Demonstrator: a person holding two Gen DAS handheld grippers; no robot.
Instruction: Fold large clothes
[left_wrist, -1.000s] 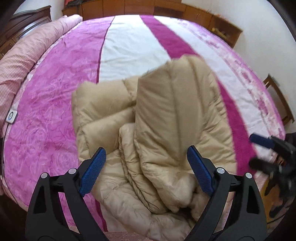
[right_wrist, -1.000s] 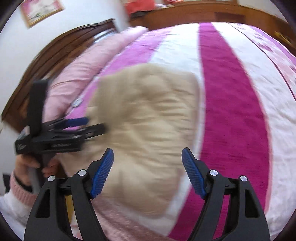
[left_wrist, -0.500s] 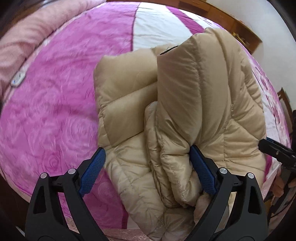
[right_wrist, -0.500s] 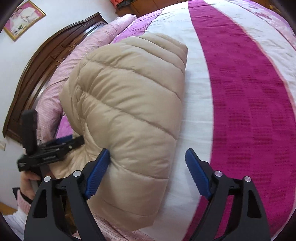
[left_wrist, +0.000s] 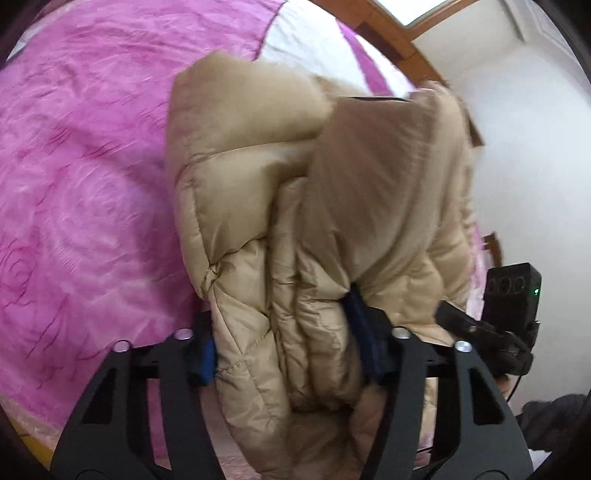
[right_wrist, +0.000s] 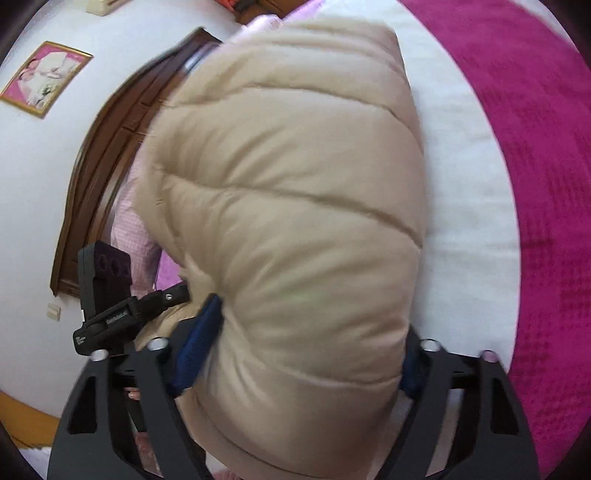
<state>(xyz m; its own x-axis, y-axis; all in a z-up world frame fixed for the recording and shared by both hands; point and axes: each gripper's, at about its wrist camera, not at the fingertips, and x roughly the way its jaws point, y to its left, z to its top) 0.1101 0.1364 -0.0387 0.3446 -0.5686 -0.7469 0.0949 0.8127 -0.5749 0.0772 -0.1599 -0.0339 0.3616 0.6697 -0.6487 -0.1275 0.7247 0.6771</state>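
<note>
A tan quilted puffer jacket (left_wrist: 295, 229) lies folded in thick layers on the bed. My left gripper (left_wrist: 286, 354) has its blue pads pressed on a bundle of the jacket's near folds. My right gripper (right_wrist: 295, 358) squeezes the padded bulk of the same jacket (right_wrist: 295, 206) from the other side; its pads are partly buried in the fabric. Each gripper shows in the other's view: the right one at the right edge (left_wrist: 491, 332), the left one at the left (right_wrist: 114, 310).
The bed has a pink rose-pattern cover (left_wrist: 85, 184) with white (right_wrist: 465, 177) and magenta (right_wrist: 546, 147) stripes. A dark wooden headboard (right_wrist: 103, 177), pink pillow (right_wrist: 129, 229) and framed picture (right_wrist: 44, 77) are at the left. White wall (left_wrist: 524, 147) stands at the right.
Both grippers moved in from above the bed and closed on the jacket. One second ago both were open and clear of it. The jacket's near end now bunches between the pads.
</note>
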